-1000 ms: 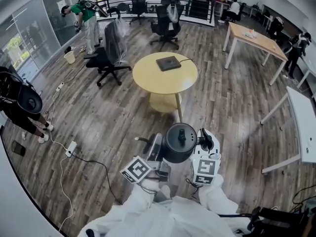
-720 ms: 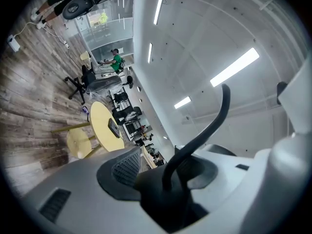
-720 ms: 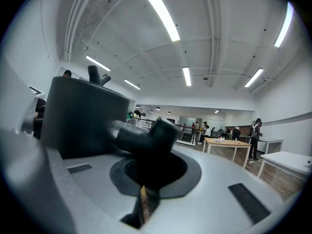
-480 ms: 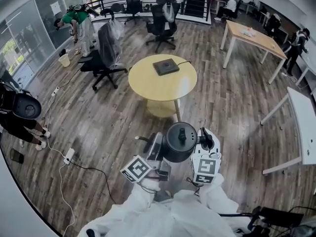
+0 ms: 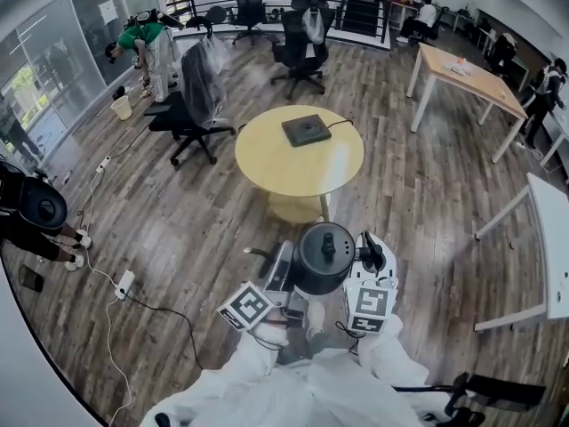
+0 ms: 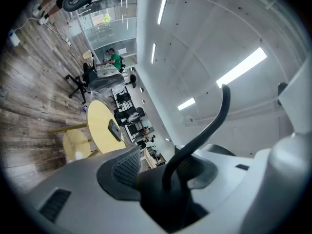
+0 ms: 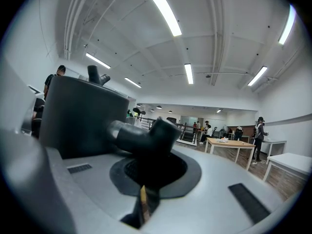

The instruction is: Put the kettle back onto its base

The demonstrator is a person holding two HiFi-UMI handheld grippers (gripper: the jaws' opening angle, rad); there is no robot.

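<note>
We hold kettle (image 5: pixel 322 261) up near us: rt claw (image 5: pixel 366 254) clenched on its handle (image 7: pixel 141 135), lt claw (image 5: pixel 284 261) pinching thin black cord (image 6: pixel 214 121). Base (image 5: pixel 306 130) sits on round worktop (image 5: pixel 267 163), farther off.

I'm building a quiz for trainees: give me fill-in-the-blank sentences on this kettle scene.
The kettle is ___ in colour.
Its base lies on the round ___ table.
The right gripper is shut on the kettle's ___.
Missing words: black; yellow; handle.
</note>
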